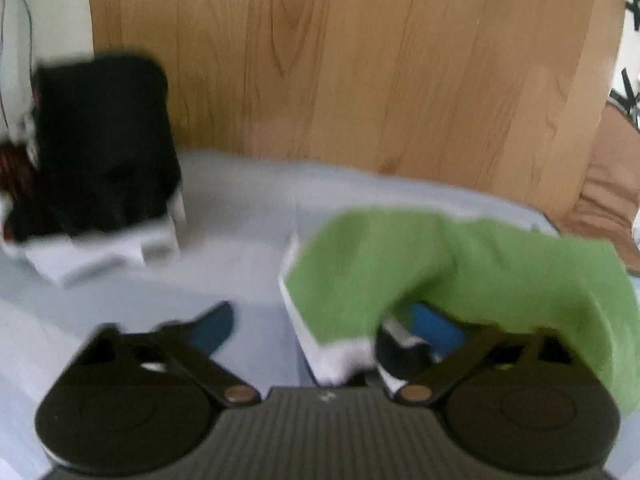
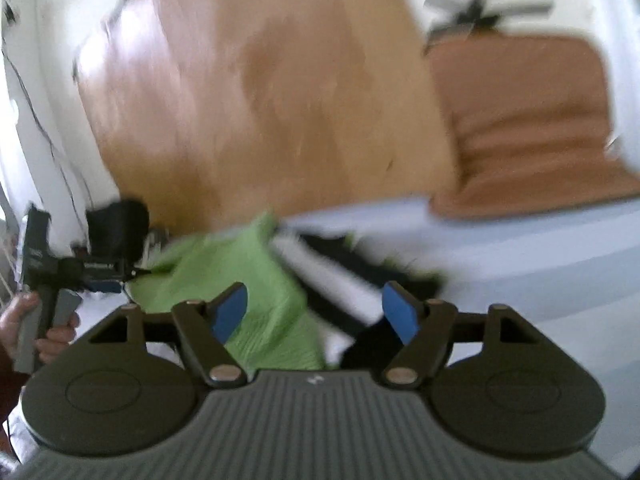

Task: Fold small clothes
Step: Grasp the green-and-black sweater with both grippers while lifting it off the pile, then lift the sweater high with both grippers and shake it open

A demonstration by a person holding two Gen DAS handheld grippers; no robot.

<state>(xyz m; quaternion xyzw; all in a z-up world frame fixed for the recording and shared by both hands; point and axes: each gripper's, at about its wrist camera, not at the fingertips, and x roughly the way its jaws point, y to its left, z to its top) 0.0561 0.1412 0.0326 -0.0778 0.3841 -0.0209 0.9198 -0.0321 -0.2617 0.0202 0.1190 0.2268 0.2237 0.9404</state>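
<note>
Green cloth (image 1: 460,272) is seen lying crumpled on the pale sheet (image 1: 240,208), partly over a black-and-white striped garment (image 2: 344,280). In the left wrist view its near right part is draped over the right finger of the left gripper (image 1: 332,328), whose jaws stand apart; whether the pads press on it cannot be told. The right gripper (image 2: 316,312) is held with jaws wide, nothing pinched, the cloth below them. A black garment (image 1: 104,148) is piled at far left, before a wooden headboard (image 1: 360,60). A hand (image 2: 24,328) is seen on the other tool's handle.
</note>
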